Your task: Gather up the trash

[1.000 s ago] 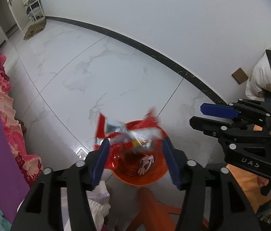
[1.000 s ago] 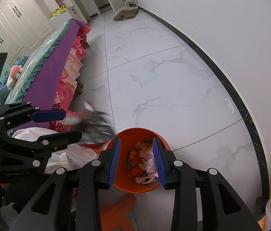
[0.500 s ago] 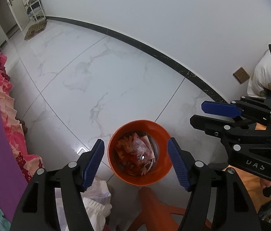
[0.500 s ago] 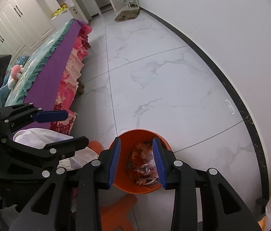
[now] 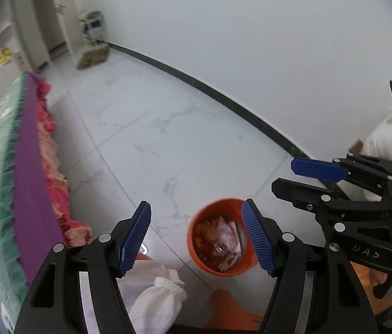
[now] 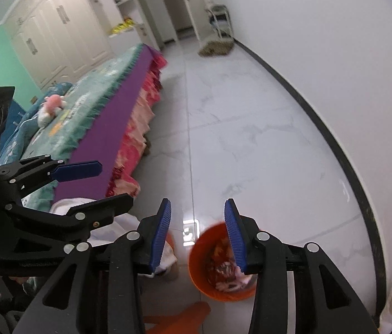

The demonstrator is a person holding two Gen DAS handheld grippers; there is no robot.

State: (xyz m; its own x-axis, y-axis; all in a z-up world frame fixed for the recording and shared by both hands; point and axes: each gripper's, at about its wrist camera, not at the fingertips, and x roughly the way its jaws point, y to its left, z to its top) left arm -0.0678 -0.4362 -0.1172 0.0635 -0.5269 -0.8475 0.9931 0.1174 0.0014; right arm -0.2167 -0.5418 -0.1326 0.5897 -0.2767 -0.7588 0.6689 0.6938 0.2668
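The red snack wrapper seen a second ago between the fingers of the left gripper (image 5: 196, 235) is now counted among the trash (image 5: 219, 243) inside the orange bin (image 5: 196, 253) on the marble floor (image 5: 146, 139). Both grippers are seen higher above the bin than before. The left gripper is held apart and empty; the right gripper (image 6: 197, 235) is opening with nothing between its blue pads. That piece is judged collected.

**Bin on floor, bed to its left**

The bin (image 5: 221, 246) stands on the floor (image 5: 151, 139) with trash (image 5: 219, 243) in it. The bed (image 6: 107, 111) lies left, the wall (image 6: 321, 27) right, a stool (image 5: 229, 311) just before it.
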